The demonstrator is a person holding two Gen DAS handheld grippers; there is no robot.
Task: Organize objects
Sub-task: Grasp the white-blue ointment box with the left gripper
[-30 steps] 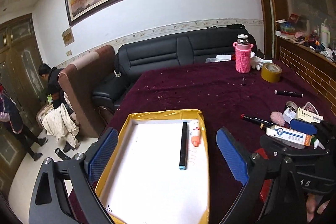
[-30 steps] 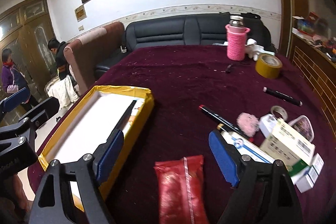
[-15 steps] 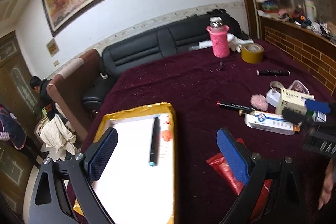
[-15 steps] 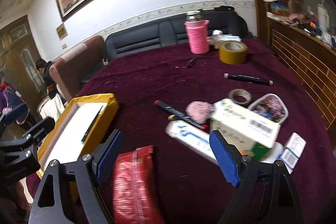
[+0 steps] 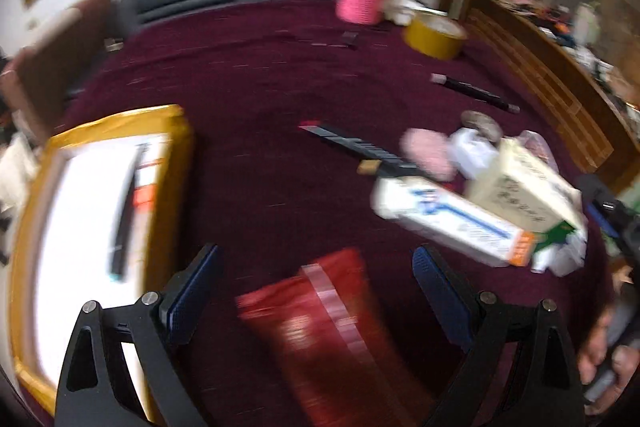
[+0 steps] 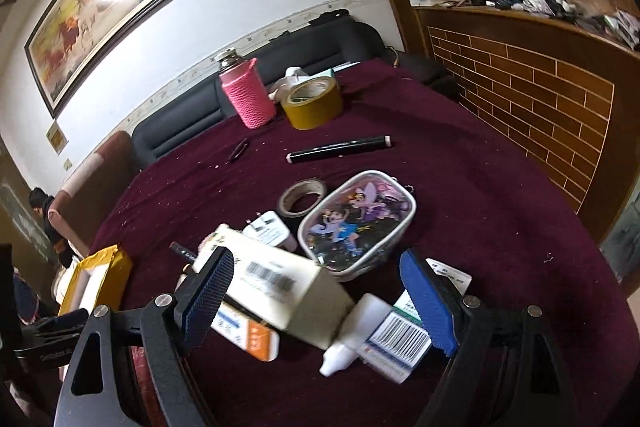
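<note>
My left gripper (image 5: 316, 287) is open above a red packet (image 5: 320, 327) that lies on the maroon tablecloth; the view is blurred. To its left is a yellow tray (image 5: 176, 155) with a black pen (image 5: 124, 211) and an orange-capped tube (image 5: 144, 187) in it. My right gripper (image 6: 318, 303) is open over a pile: a cream box (image 6: 280, 287), a white dropper bottle (image 6: 352, 331), a barcode box (image 6: 400, 339) and an orange-ended box (image 6: 244, 335). Nothing is held.
Behind the pile lie a cartoon pouch (image 6: 356, 223), a small tape roll (image 6: 302, 195), a white plug (image 6: 268, 231) and a black marker (image 6: 340, 149). A yellow tape roll (image 6: 312, 99) and pink-sleeved bottle (image 6: 246, 93) stand at the far side. A brick-faced counter (image 6: 540, 99) borders the right.
Both grippers have swung right and tipped down. The left one went from over the tray to over the red packet. The right one went from the red packet to the pile of boxes.
</note>
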